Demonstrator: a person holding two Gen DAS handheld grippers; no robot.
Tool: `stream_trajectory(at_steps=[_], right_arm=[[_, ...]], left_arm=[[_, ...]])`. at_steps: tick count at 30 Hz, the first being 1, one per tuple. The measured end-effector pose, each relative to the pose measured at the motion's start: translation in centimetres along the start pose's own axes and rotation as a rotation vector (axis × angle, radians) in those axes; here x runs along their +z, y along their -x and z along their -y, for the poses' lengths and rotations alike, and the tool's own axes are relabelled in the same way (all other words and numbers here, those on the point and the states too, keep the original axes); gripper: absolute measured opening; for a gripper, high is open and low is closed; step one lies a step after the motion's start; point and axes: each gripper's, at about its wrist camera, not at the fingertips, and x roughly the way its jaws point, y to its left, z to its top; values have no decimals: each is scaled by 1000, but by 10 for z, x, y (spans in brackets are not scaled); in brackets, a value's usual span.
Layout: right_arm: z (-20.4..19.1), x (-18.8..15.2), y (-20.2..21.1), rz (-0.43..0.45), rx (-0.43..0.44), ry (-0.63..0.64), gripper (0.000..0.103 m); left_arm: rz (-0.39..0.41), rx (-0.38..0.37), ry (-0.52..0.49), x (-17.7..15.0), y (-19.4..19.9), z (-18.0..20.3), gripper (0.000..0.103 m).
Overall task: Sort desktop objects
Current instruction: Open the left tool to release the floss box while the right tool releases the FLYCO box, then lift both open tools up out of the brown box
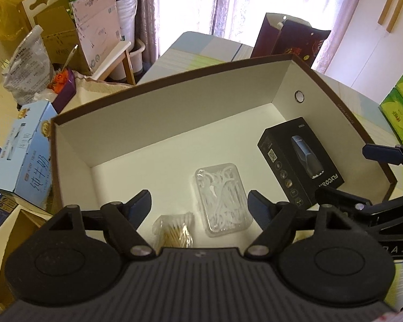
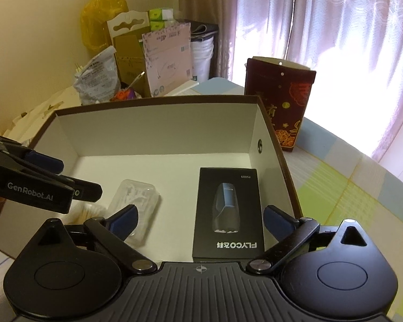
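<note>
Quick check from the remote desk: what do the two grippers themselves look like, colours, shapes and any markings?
Both match. The left gripper and right gripper are matte black: a ribbed grey-black body, two round discs at the sides, angled link arms on silver pivot pins, and dark blue pads on the jaws. White "GenRobot.AI" lettering runs along the left one's side in the right wrist view. No cables or sleeves show.

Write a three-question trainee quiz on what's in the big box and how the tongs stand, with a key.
1. True or false: the black carton lies flat inside the big box.
2. Which item in the box lies nearest the left tongs?
A. clear floss pick case
B. black carton
C. a red mug
3. Fill in: the cotton swabs lie beside the ____ case.

Key
1. True.
2. A.
3. Floss pick. Both the left and right tongs are open and hold nothing.
</note>
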Motion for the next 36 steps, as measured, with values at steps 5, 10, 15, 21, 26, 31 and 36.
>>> stream_trajectory(at_steps=[5,10,15,21,26,31,36], right_arm=[[-3,-4,18,18,0,-20,98],[-7,-9,39,43,-1,-41,99],[-13,-14,59,65,6,-56,99],[-23,-23,83,88,16,-64,99],[-30,-34,105,112,22,-70,99],[-37,-47,127,128,39,-79,99],[-44,-62,148,143,50,-76,99]], left_arm=[[22,8,-4,-8,19,2,80],[43,9,-5,-18,38,4,83],[69,15,-11,-29,59,7,84],[96,27,-12,-44,83,10,84],[117,37,-9,-59,103,12,84],[129,43,-5,-78,124,16,85],[137,49,3,-98,144,19,86]])
